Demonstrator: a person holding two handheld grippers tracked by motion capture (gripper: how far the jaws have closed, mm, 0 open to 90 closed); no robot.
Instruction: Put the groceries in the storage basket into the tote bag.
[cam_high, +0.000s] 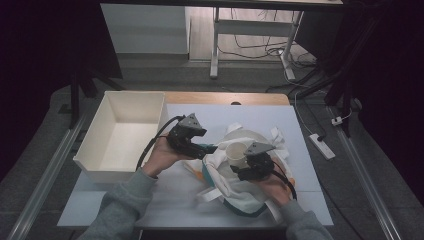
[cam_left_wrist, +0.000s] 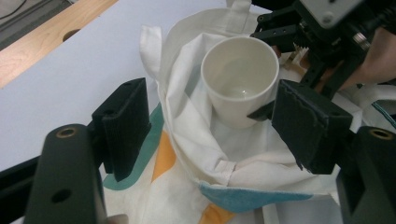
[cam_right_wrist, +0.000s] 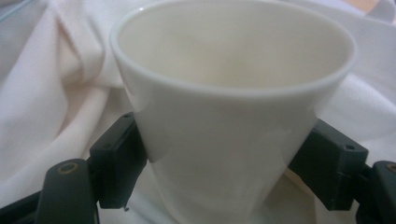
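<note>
At the far left of the table stands an open white box (cam_high: 120, 131), well apart from the work. Just to its right, the left gripper (cam_high: 209, 148) reaches toward the left edge of a white cloth bag (cam_high: 235, 187) printed with teal and orange patches, which lies crumpled on the white table cover (cam_high: 200, 112). In the left gripper view its jaws stand spread on either side of the bag's mouth (cam_left_wrist: 187, 116); they seem to straddle the fabric rather than pinch it, though the contact is hard to read from here.

In the middle of the bag's opening sits a white cup (cam_high: 236, 150), upright, its lower part sunk among the folds. The right gripper (cam_high: 239, 169) comes at it from the near right, and the right gripper view shows both jaws pressed against the cup's (cam_right_wrist: 229, 116) lower wall, so it is clamped on the cup.

The step in hand looks like moving the cup through the bag's mouth. The next move calls for the left gripper to keep the mouth wide while the right one carries the cup straight and level.

In the way: the loose folds crowding the cup, the bag's handles (cam_high: 276, 135) at the right, and the two grippers working close together.
</note>
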